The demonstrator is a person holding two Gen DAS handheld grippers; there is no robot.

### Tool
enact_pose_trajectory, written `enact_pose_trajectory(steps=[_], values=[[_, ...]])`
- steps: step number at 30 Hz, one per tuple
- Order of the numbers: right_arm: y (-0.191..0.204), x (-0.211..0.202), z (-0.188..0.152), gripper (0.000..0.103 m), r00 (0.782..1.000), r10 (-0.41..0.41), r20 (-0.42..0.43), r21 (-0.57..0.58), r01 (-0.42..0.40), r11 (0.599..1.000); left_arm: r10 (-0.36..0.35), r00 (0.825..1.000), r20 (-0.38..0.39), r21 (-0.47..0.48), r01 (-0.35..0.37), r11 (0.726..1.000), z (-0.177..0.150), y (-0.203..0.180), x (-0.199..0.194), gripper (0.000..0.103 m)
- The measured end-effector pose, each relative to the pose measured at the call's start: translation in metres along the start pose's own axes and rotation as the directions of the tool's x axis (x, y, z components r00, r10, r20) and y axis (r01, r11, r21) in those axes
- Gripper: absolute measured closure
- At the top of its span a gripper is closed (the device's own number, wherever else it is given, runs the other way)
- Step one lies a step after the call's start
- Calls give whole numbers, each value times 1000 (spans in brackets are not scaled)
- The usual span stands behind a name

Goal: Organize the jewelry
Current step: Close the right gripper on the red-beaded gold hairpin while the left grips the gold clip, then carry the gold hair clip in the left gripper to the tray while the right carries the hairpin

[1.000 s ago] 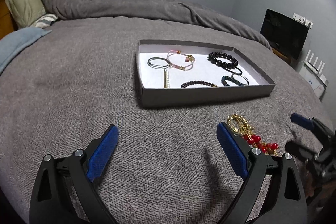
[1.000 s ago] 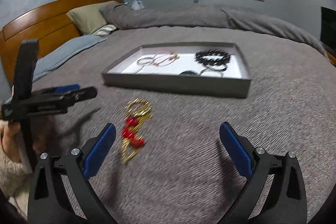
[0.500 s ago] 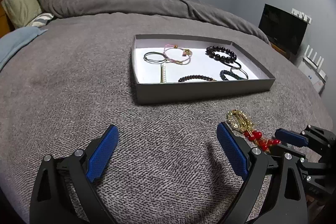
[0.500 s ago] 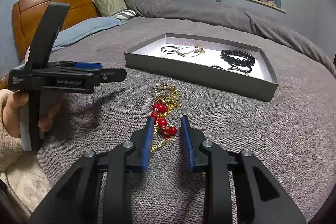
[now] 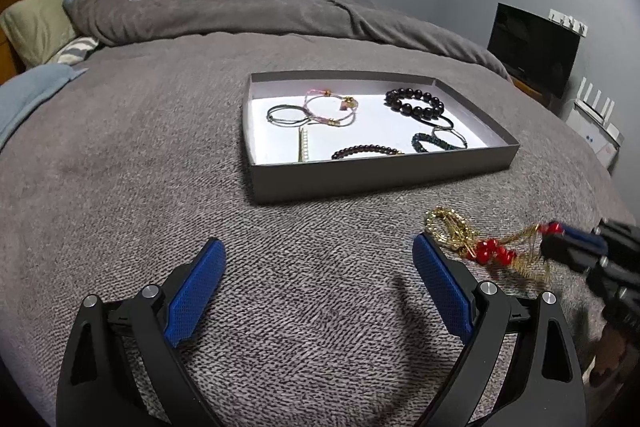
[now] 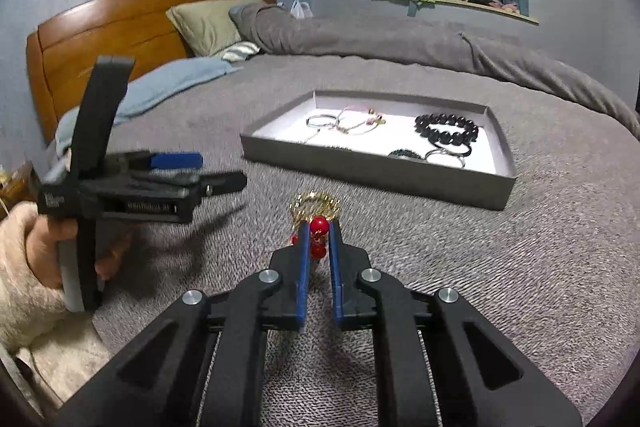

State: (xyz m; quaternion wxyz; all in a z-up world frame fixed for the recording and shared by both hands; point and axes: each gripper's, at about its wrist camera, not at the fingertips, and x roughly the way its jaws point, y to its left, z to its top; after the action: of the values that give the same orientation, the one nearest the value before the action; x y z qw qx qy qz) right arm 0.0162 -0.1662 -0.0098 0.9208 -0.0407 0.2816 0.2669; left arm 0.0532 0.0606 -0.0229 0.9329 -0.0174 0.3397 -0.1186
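Note:
A gold chain necklace with red beads [image 5: 488,253] lies on the grey bedspread in front of the grey tray [image 5: 380,171]. My right gripper [image 6: 319,227] is closing its jaws, with its blue pads pinching the red beads and gold strands of the necklace [image 6: 316,205]. In the left wrist view the right gripper [image 5: 560,233] holds one end, and the gold strands stretch up to it. My left gripper [image 5: 316,245] stands wide open and holds nothing, just left of the necklace. Several bracelets lie in the tray [image 6: 360,167].
A hand in a fluffy sleeve [image 6: 24,267] holds the left gripper [image 6: 222,171] at the left of the right wrist view. A rolled grey duvet [image 5: 240,15] and pillows [image 6: 208,23] lie behind the tray. A dark screen [image 5: 532,51] stands to the right.
The right gripper's jaws went from wide open to nearly together around the red beads. The necklace's near end has been drawn up toward that gripper. The left gripper stayed open and in place.

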Motion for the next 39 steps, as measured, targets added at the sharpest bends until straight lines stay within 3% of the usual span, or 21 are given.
enact_pose_trajectory(steps=[8, 15, 18, 25, 28, 30, 31, 32, 39], values=[[-22, -28, 16, 94, 995, -14, 99, 83, 6, 997, -46, 999, 11, 58, 45, 997, 2, -21, -2, 9], [-43, -58, 29, 94, 976, -63, 207, 159, 30, 987, -92, 996, -13, 116, 93, 989, 7, -50, 5, 11], [-47, -59, 30, 94, 977, -74, 201, 161, 42, 986, -104, 994, -26, 128, 106, 986, 9, -58, 11, 13], [-56, -48, 26, 94, 985, -68, 158, 199, 35, 979, -95, 989, -111, 172, 114, 979, 7, -79, 37, 35], [-59, -48, 25, 94, 985, -66, 157, 214, 32, 976, -76, 990, -116, 193, 98, 976, 4, -83, 42, 37], [-58, -46, 25, 94, 987, -63, 150, 215, 29, 976, -79, 991, -110, 201, 100, 974, 4, -84, 41, 47], [-57, -45, 24, 94, 987, -63, 147, 213, 30, 977, -93, 989, -111, 200, 114, 973, 4, -83, 41, 58], [-56, -44, 24, 94, 987, -63, 146, 212, 31, 977, -98, 989, -112, 199, 119, 973, 4, -83, 40, 60], [-53, -42, 25, 94, 988, -63, 142, 204, 33, 978, -118, 988, -97, 194, 135, 972, 3, -82, 32, 61]])
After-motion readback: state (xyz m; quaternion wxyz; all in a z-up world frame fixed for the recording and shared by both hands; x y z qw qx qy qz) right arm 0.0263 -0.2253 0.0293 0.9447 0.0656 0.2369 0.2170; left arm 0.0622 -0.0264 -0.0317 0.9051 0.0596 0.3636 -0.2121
